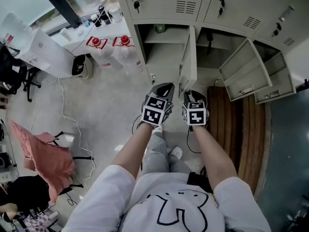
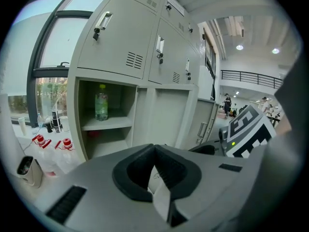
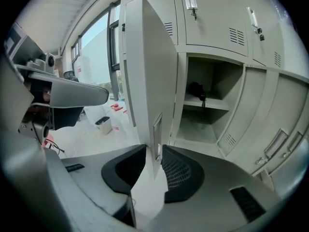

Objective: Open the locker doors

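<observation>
The locker door (image 3: 149,71) I am working on stands swung well out from its compartment, edge-on to me, with its free edge just ahead of my knees in the head view (image 1: 189,62). My right gripper (image 3: 153,151) has that free edge between its jaws, part-way closed, and the pads look pressed on either face just below the recessed handle (image 3: 157,129). My left gripper (image 2: 154,149) hangs just beside it with its jaws brought together on nothing, facing the open compartment where a green bottle (image 2: 101,102) stands on the shelf.

The hold is my main worry. It is only a pinch on thin sheet metal low on the door, so an off-line pull could let the pads slide off and the door swing loose. To my right, two neighbouring doors (image 1: 243,76) already hang open, and a hard or wide swing could knock this door or my gripper into them. My left gripper sits near enough to the door's path to be clipped. The upper lockers (image 1: 164,1) are shut, with keys hanging in them, so that work is not yet done.
</observation>
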`<state>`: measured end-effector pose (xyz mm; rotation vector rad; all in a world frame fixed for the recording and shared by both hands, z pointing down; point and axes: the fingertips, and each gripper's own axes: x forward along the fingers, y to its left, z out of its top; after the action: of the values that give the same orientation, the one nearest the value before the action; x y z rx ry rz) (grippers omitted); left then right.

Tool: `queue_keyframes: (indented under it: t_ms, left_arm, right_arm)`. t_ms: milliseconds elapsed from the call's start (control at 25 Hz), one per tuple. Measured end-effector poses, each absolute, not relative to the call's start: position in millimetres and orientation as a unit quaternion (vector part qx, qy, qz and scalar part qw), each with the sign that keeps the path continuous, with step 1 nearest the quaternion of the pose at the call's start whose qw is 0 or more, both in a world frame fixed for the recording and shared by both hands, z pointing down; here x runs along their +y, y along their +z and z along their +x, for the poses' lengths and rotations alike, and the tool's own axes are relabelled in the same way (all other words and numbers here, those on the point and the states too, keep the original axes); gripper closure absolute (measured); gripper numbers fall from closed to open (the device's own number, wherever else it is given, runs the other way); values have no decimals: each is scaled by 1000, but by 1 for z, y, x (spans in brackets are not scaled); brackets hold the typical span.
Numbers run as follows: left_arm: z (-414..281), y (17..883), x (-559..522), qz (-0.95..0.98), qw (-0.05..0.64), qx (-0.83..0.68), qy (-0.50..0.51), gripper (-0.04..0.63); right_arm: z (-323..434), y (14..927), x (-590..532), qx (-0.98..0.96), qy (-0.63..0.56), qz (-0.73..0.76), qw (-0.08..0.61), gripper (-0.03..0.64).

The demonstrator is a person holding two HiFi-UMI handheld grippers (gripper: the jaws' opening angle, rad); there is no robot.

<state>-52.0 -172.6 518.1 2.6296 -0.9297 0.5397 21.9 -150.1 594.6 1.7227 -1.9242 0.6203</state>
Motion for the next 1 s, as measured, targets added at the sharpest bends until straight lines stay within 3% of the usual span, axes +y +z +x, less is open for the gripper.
queue_keyframes:
  t_ms: [160, 640, 1000]
  left_arm:
    - [-34, 519, -169, 919, 149, -311, 189, 583]
    - [-3, 514, -160, 923, 147, -300, 191, 583]
    - [6, 492, -135, 926, 123, -307, 184, 583]
  right_arm:
    - [45, 596, -142, -686, 229, 646, 244, 572]
    - [111, 593, -139, -642, 239, 690, 233, 589]
    - [119, 548, -127, -676, 210, 683, 183, 598]
